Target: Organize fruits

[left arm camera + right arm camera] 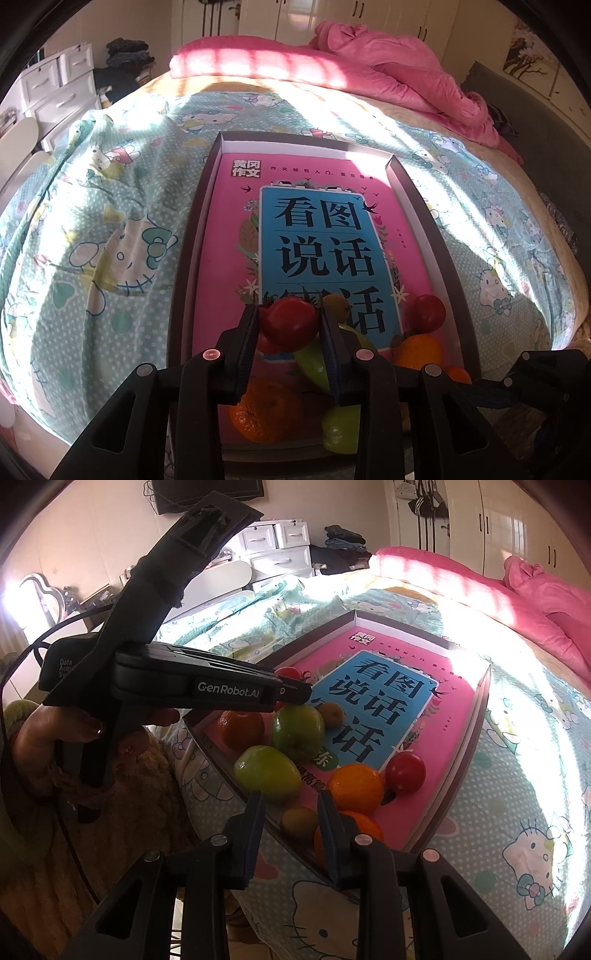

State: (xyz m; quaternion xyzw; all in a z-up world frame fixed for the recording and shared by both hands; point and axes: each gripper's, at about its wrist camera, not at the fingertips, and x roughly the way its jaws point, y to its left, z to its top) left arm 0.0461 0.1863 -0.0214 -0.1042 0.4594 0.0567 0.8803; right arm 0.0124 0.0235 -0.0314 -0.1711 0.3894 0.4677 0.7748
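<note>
Pinching a red tomato between its jaws, the left gripper holds it just above the box on the bed. The right gripper hangs over the box's near corner, jaws spread around nothing, above oranges and green fruits.

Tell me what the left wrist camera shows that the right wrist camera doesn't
Only the left wrist view shows the left claw shut on a red tomato, seen head-on.

Only the right wrist view shows the person's hand holding the left tool from the side, the open right claw, and a small brownish fruit between its fingers' line of sight.

Both show the tray with the pink book, oranges, green fruits and a second tomato.
</note>
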